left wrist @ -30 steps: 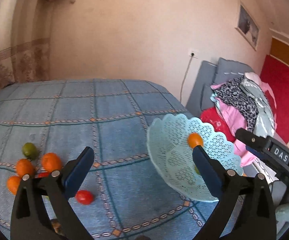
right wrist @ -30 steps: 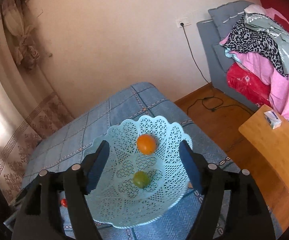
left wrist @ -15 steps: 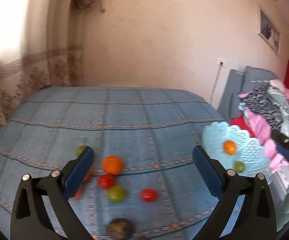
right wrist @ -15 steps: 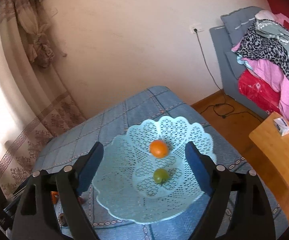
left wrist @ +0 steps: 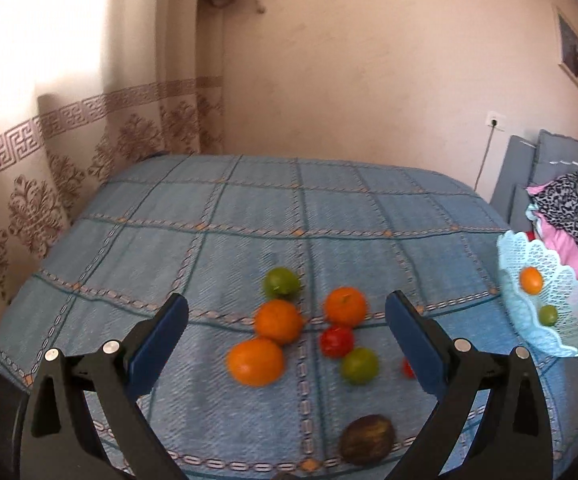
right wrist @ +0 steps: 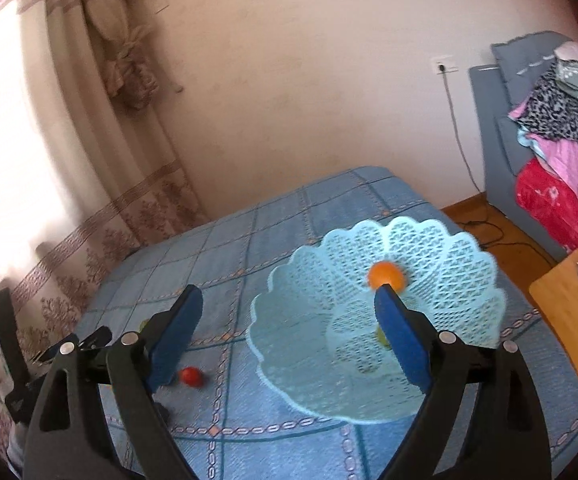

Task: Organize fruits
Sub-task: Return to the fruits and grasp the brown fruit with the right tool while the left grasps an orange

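Left wrist view: your left gripper (left wrist: 287,330) hangs with its jaws wide and nothing between the pads, above loose fruit on the blue checked bedspread (left wrist: 249,208). Three oranges (left wrist: 279,321), two green fruits (left wrist: 282,282), a red tomato (left wrist: 337,341) and a dark brown fruit (left wrist: 367,433) lie near you. At far right sits the pale blue lace basket (left wrist: 561,280), holding one orange fruit (left wrist: 531,280) and one green one (left wrist: 548,314). In the right wrist view, your right gripper (right wrist: 289,334) has just been opening; its jaws stand wide and empty in front of the basket (right wrist: 429,248), with a small tomato (right wrist: 191,376) at left.
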The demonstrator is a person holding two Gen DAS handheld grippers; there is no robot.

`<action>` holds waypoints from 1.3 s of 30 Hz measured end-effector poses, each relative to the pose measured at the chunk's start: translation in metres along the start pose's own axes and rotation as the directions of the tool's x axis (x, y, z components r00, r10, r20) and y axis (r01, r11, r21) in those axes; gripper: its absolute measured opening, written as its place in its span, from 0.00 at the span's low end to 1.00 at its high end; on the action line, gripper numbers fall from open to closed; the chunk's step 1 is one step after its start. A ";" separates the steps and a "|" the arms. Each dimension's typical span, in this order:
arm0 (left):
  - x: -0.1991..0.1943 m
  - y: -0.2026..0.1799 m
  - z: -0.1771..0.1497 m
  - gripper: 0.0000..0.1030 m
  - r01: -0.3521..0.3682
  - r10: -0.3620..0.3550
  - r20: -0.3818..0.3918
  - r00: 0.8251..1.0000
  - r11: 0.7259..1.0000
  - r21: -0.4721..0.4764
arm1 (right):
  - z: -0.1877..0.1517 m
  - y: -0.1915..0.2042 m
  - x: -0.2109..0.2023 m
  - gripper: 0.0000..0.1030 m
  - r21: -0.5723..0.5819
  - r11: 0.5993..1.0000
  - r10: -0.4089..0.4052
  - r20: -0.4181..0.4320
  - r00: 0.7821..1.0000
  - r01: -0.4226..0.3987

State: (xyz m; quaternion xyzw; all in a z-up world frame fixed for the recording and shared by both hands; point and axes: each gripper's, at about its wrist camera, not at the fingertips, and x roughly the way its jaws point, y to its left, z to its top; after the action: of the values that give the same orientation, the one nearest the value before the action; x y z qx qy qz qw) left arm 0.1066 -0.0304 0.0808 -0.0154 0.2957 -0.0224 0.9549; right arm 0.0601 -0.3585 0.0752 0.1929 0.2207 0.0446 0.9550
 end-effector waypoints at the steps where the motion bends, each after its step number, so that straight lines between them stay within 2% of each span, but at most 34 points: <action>1: 0.002 0.003 -0.003 0.95 -0.004 0.004 -0.008 1.000 1.000 -0.004 | -0.002 0.004 0.002 0.87 -0.010 1.000 0.005 -0.007 1.000 -0.005; 14: 0.027 0.019 -0.028 0.93 -0.001 0.002 -0.106 0.994 1.000 0.004 | -0.038 0.048 0.019 0.87 -0.141 0.988 0.055 -0.095 0.994 -0.068; 17: 0.035 0.021 -0.031 0.83 0.010 -0.009 -0.135 0.991 1.000 0.002 | -0.044 0.052 0.023 0.87 -0.150 0.986 0.061 -0.113 0.992 -0.078; 20: 0.045 0.023 -0.034 0.79 0.021 -0.024 -0.174 0.984 1.000 -0.014 | -0.049 0.056 0.026 0.87 -0.160 0.983 0.064 -0.130 0.989 -0.085; 23: 0.052 0.025 -0.036 0.71 0.034 -0.038 -0.203 0.978 0.999 -0.024 | -0.053 0.060 0.028 0.87 -0.171 0.981 0.070 -0.141 0.987 -0.094; 28: 0.062 0.027 -0.038 0.49 0.047 -0.056 -0.241 0.969 0.998 -0.043 | -0.060 0.068 0.029 0.87 -0.201 0.974 0.078 -0.154 0.985 -0.109; 29: 0.062 0.026 -0.038 0.42 0.047 -0.056 -0.240 0.969 0.998 -0.042 | -0.062 0.071 0.029 0.87 -0.216 0.970 0.078 -0.153 0.985 -0.110; 39: 0.050 0.026 -0.040 0.41 0.043 -0.053 -0.204 0.978 0.998 -0.052 | -0.079 0.088 0.037 0.87 -0.256 0.951 0.115 -0.222 0.968 -0.171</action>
State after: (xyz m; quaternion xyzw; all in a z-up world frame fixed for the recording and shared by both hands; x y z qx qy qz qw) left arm 0.1264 -0.0076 0.0188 -0.0427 0.3926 -0.0399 0.9178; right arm 0.0591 -0.2435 0.0286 0.0693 0.2947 0.1636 0.9389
